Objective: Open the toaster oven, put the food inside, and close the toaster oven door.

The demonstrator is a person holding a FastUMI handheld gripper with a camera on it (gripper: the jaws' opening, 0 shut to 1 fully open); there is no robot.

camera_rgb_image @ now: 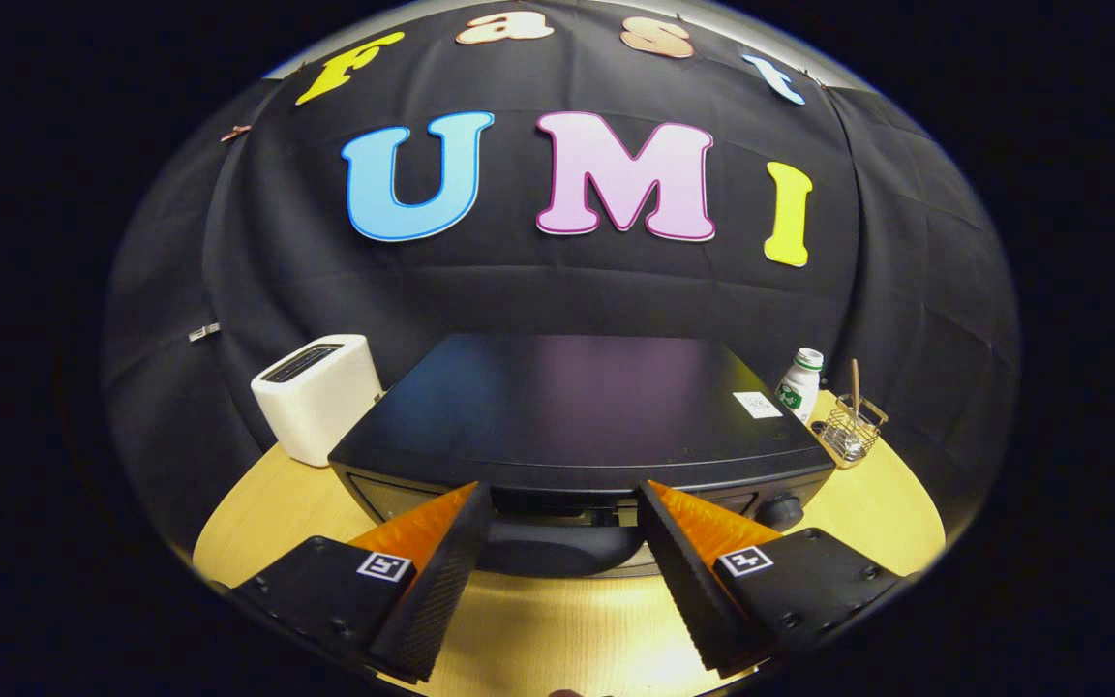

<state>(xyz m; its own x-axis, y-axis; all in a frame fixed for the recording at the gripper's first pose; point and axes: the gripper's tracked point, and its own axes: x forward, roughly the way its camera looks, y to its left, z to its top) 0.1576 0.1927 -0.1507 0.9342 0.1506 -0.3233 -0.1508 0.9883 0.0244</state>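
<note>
Black and boxy, the toaster oven sits on your pale wooden table, its dark door handle between your gripper's spread, empty fingers. Right of the oven, a small wire basket holds a wooden stick, beside a white bottle. Left stands a white slot toaster.

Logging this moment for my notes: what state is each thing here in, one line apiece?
Toaster oven: door looks closed, its handle between the fingers.
Gripper: open, fingers either side of the handle, not pressing on it.
Toaster: upright beside the oven, nothing sticking out of the slot.
Bottle: upright, capped.
Wire basket: upright, a stick standing in it.
Table: bare just below the fingers.
</note>
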